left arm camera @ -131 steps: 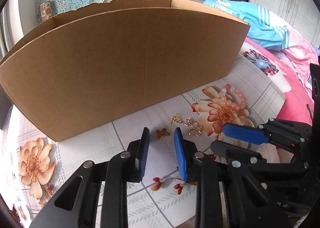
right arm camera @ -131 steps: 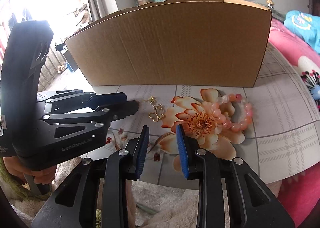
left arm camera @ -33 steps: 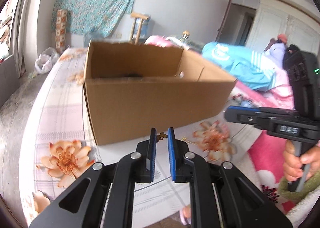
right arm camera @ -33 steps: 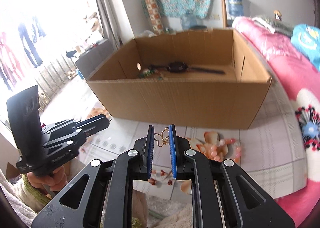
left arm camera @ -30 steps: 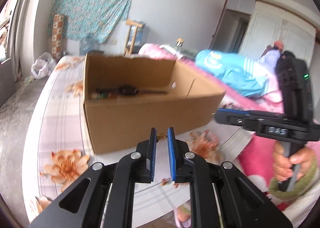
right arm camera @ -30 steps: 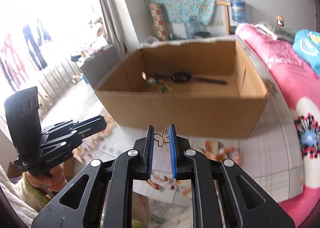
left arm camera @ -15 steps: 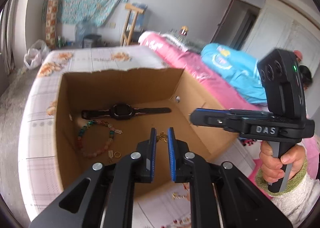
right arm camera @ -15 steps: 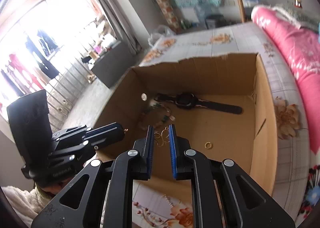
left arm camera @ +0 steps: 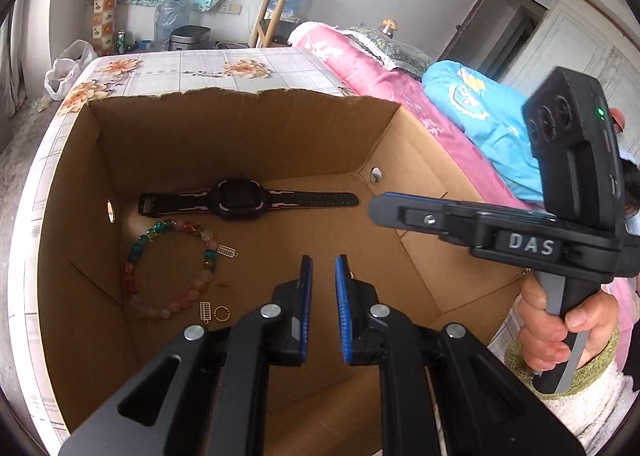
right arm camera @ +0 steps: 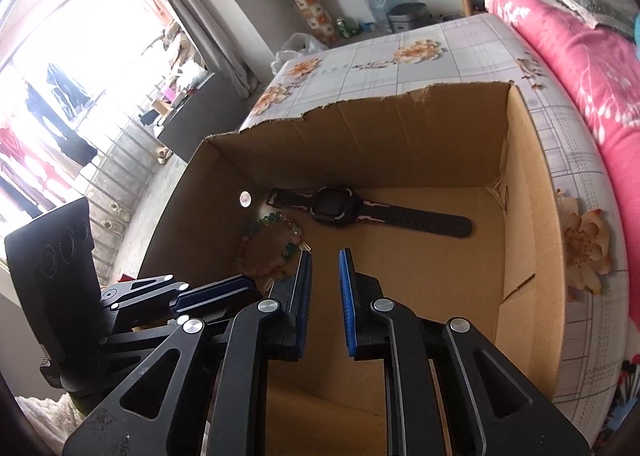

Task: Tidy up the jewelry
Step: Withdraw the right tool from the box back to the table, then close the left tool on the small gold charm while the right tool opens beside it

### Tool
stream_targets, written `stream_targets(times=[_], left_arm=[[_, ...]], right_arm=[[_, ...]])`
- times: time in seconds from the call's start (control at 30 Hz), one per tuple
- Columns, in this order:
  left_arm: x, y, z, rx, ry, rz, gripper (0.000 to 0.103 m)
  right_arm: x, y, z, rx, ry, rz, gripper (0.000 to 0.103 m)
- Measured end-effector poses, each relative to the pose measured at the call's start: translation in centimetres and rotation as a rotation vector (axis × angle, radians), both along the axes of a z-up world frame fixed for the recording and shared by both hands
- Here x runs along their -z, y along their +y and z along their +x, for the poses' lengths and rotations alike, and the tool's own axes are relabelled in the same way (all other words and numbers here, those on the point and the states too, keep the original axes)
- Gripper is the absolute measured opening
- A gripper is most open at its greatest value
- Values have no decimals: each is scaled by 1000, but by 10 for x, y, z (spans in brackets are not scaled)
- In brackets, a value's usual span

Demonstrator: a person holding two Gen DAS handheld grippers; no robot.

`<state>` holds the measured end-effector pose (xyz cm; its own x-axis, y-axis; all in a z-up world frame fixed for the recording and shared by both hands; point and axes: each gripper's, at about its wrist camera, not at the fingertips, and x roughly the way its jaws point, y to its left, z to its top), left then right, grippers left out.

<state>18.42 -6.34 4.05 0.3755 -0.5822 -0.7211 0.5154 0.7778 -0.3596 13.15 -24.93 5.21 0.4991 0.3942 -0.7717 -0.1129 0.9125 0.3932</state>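
gold speck [left arm camera: 352, 276] beside left gripper [left arm camera: 323, 261] tip, too small to identify.

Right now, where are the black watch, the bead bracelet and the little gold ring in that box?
black watch [left arm camera: 239, 199], left wrist view, on its face.
bead bracelet [left arm camera: 133, 252], left wrist view, on a teal bead.
gold ring [left arm camera: 222, 313], left wrist view, on its band.

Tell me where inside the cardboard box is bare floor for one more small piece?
Bare floor lies right of the beaded bracelet, this side of the watch, to the box's right wall. The left corner is crowded with charms.
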Motion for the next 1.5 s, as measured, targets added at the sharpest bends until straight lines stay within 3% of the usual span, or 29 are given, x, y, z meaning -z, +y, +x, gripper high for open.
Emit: stream_targets(times=[0.2,0.27,0.6,0.8,0.93,1.07,1.27,1.4,1.5], left_arm=[[-7,6,2,-12,-6,-36,13],[-12,10,-1,-16,-24,-55,19],[-50,35,-49,1,-187,-139,29],[-59,65,-106,10,-313,-146,51],[-47,76,-139,13,-326,-79,68],[-18,72,-157,34,-269,12,81],[35,50,-151,-38,-206,187,84],[62,36,-138,-54,-195,314,85],[74,31,-130,-66,-184,360,86]], right_arm=[[-14,-5,-9,14,-51,-17,21],[-19,-6,-14,21,-70,-20,23],[-41,-7,-61,41,-168,4,27],[-45,1,-117,8,-221,32,27],[-36,10,-152,-23,-218,34,27],[-10,24,-170,-51,-166,15,27],[40,41,-154,-53,-38,-3,27],[59,54,-135,-76,-16,-89,27],[67,67,-121,-104,-21,-174,26]])
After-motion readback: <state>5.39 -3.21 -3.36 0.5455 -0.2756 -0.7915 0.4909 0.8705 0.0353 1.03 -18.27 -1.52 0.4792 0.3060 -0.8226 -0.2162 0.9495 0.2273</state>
